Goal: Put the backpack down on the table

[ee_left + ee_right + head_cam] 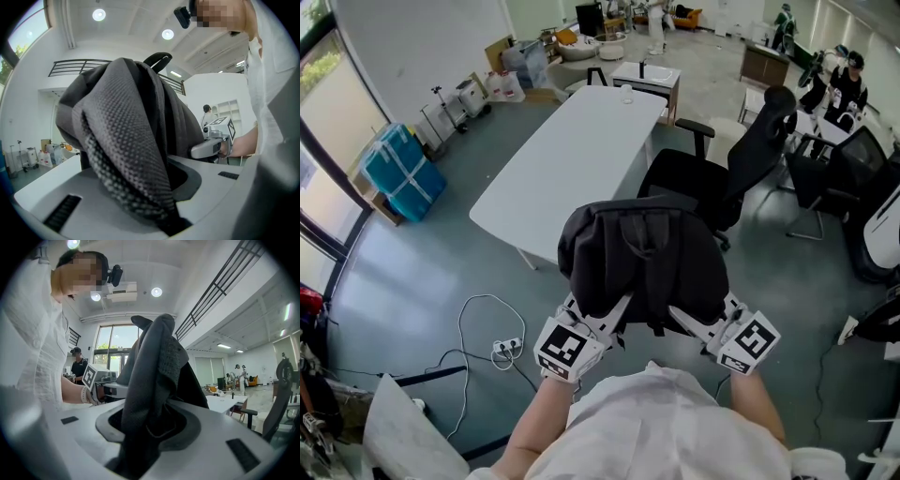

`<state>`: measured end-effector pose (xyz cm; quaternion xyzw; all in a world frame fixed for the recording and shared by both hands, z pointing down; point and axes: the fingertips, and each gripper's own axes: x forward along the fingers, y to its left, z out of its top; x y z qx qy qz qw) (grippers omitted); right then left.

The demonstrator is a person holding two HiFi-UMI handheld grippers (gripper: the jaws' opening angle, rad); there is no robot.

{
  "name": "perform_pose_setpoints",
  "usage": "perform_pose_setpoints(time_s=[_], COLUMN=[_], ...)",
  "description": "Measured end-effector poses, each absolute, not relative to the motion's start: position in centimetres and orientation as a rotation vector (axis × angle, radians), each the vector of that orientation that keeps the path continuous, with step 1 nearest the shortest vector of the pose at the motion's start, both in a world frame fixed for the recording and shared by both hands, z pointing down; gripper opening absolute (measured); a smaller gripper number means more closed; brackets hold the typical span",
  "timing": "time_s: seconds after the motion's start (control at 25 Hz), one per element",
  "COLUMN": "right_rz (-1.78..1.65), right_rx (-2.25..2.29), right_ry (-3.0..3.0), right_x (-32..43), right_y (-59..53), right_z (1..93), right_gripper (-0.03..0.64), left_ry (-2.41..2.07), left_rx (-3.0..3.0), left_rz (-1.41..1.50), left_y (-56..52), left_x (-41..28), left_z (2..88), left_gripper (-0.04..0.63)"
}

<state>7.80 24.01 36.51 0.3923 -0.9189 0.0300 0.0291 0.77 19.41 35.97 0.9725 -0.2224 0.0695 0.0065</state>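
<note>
A black backpack hangs in the air between both grippers, in front of the near end of a long white table. My left gripper is shut on the bag's lower left side; grey mesh fabric is clamped between its jaws. My right gripper is shut on the lower right side, where dark fabric fills its jaws. The bag's carry handle sticks up at the top. The backpack hides both sets of fingertips in the head view.
A black office chair stands right of the table, close behind the bag. A cable and power strip lie on the floor at left. Blue crates sit by the window. More desks, chairs and people are at far right.
</note>
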Motion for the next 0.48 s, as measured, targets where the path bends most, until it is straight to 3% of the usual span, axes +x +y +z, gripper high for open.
perform_pose_setpoints(time_s=[0.48], right_rz=[0.095], right_rx=[1.214], right_ry=[-2.860], right_x=[14.1], right_y=[22.9], right_z=[35.8], right_gripper=[0.156], left_ry=[-0.684], left_rx=[3.044], left_rz=[0.232], left_y=[18.4], left_x=[7.1], left_z=[34.9], left_gripper=[0.081])
